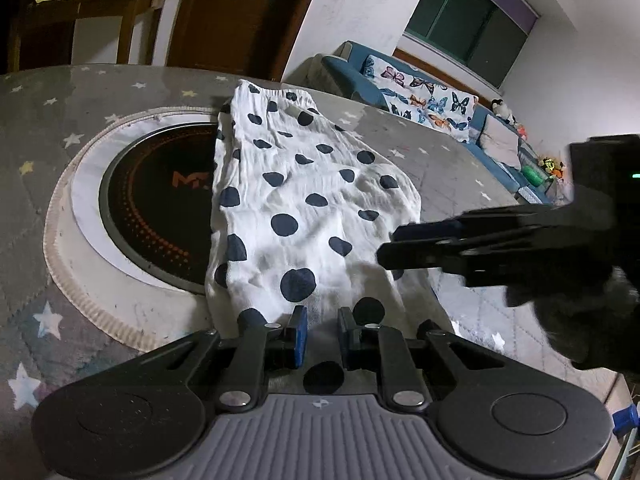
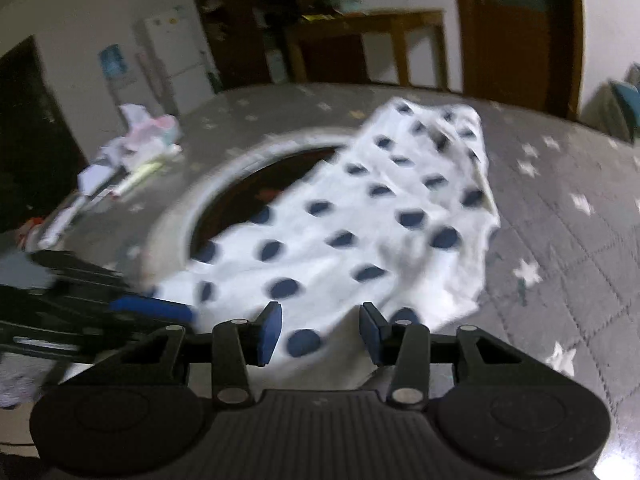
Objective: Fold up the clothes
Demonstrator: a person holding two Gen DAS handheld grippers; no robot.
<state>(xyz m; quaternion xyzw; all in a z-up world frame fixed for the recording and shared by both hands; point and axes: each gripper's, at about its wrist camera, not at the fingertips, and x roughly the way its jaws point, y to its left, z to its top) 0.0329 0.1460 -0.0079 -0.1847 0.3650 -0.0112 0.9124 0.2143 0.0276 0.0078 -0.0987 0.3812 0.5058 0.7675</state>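
The polka-dot garment [image 1: 304, 200] is lying on the star-patterned table [image 1: 48, 128], partly overhanging the round inset cooktop [image 1: 156, 208]. Its long axis is running away from both cameras, elastic waistband at the far end, hem nearest the tongs. The left tongs [image 1: 322, 334] are standing slightly spread over the near hem, pinching nothing. The right tongs [image 2: 320, 334] are spread wider, also holding nothing. Risk, as I judge it: grabbing only the top layer would be dragging the cloth crooked and bunching it over the cooktop rim.
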